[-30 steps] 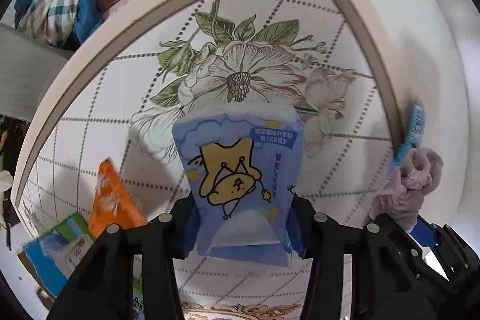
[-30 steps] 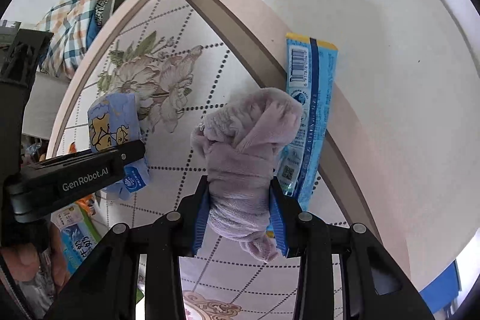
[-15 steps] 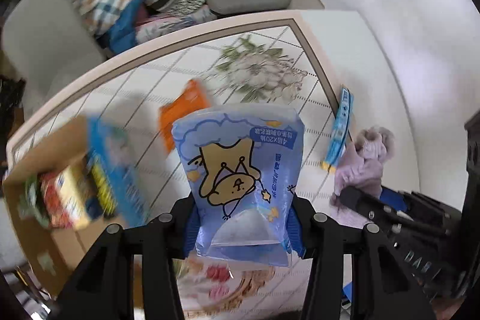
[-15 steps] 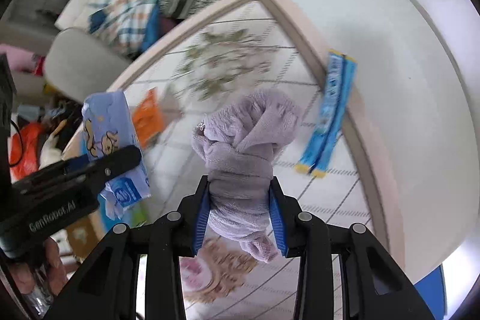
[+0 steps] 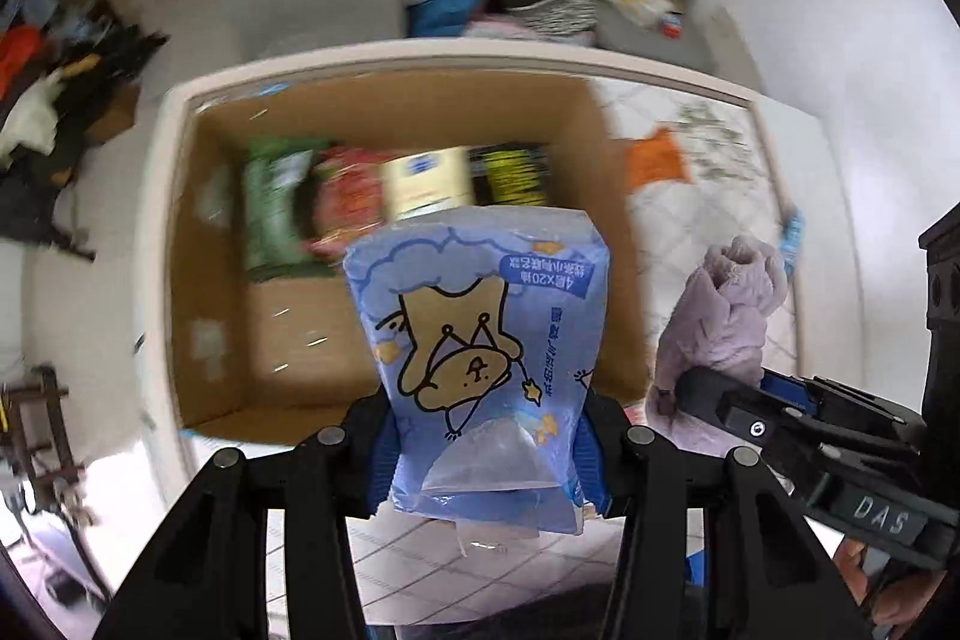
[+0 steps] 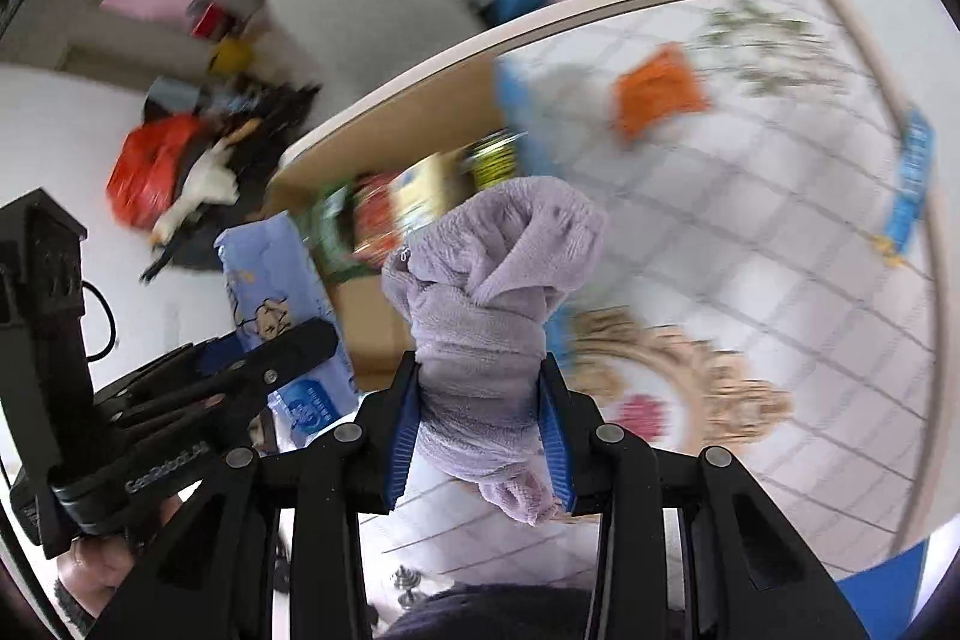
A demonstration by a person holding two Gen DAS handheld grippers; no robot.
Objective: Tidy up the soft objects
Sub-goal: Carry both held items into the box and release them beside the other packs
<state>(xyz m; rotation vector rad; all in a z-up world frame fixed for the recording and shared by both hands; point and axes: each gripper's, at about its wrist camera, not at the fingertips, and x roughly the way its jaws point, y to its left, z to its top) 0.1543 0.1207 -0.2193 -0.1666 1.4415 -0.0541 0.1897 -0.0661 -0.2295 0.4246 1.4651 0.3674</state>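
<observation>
Two grippers are in view, each closed on one soft thing. The left gripper (image 5: 483, 451) has its jaws pressed against the sides of a blue tissue pack (image 5: 480, 340) printed with a cartoon bear, held up above the near edge of an open cardboard box (image 5: 210, 244). The right gripper (image 6: 478, 436) has its jaws squeezed around the lower part of a bundled lilac towel (image 6: 489, 316), which is held above the table (image 6: 750, 280), just to the right of the box.

The box sits on the left part of the table and holds about four packets lined up along its far side: one green (image 5: 273, 208), one red (image 5: 348, 208), one pale yellow (image 5: 426, 187) and one dark with yellow-green print (image 5: 510, 175); motion blur hides finer detail. The near half of the box floor shows bare cardboard.

On the tiled, flower-patterned tabletop lie one orange packet (image 6: 657, 91) just right of the box and one long blue packet (image 6: 909, 175) near the table's right border.
</observation>
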